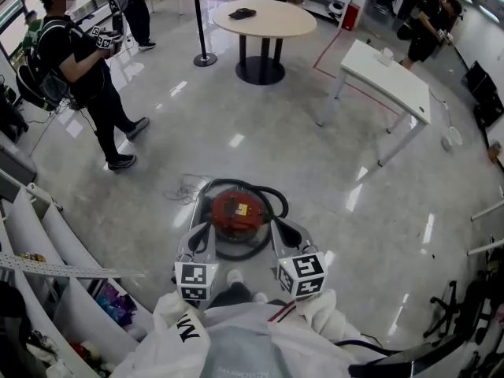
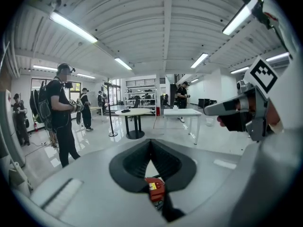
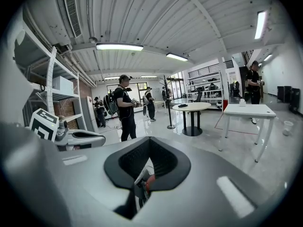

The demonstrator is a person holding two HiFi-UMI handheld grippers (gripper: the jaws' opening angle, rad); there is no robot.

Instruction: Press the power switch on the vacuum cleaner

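Red vacuum cleaner [image 1: 236, 209] below | left gripper [image 1: 206, 230] clenched, empty | right gripper [image 1: 278, 228] clenched, empty

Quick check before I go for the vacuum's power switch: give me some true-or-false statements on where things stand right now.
1. The red vacuum cleaner sits on the floor ahead of both grippers. True.
2. The left gripper is clamped on the vacuum's hose. False: its jaws are together with nothing between them, and the vacuum shows far below.
3. A black hose loops around the vacuum cleaner. True.
4. The right gripper is pressing the switch. False: it is held up apart from the vacuum, jaws together.
5. The round table has nothing on it. False: a dark object lies on its top.
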